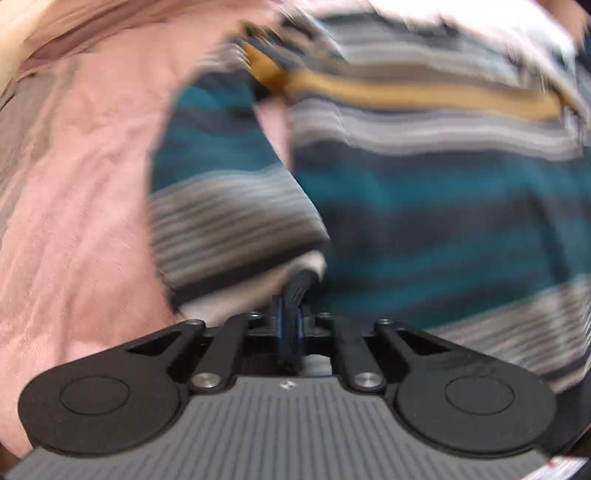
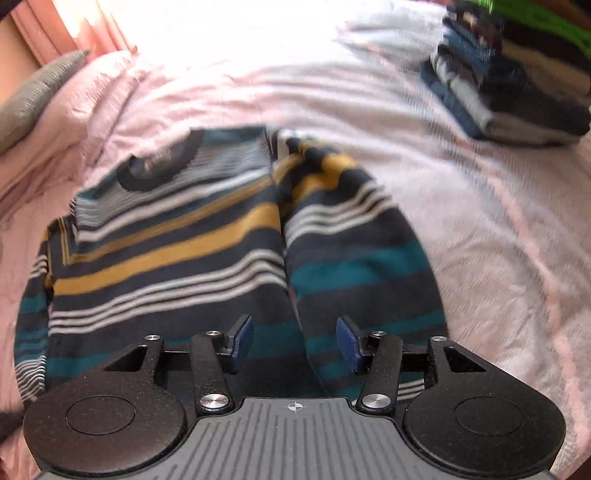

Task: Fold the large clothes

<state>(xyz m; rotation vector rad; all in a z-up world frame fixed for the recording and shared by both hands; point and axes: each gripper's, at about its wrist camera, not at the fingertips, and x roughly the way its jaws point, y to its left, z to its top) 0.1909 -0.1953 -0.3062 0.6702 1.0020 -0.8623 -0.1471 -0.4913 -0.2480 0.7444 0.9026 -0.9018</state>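
The navy, teal, mustard and white striped knit sweater [image 2: 177,251] lies spread on the bed's pink crinkled bedspread [image 2: 498,229]. Left gripper [image 1: 291,314] has its fingers clenched on a bunched fold of it, all blurry close-up. Only the right wrist view shows the released right gripper [image 2: 294,341] over the sweater, plus a stack of folded dark clothes [image 2: 491,99] at 2 o'clock and a grey pillow [image 2: 33,99] at 10.

A pink bedspread [image 2: 480,221] is lit brightly at top; a grey pillow [image 2: 33,99] and pink curtain [image 2: 55,33] are seen upper left.
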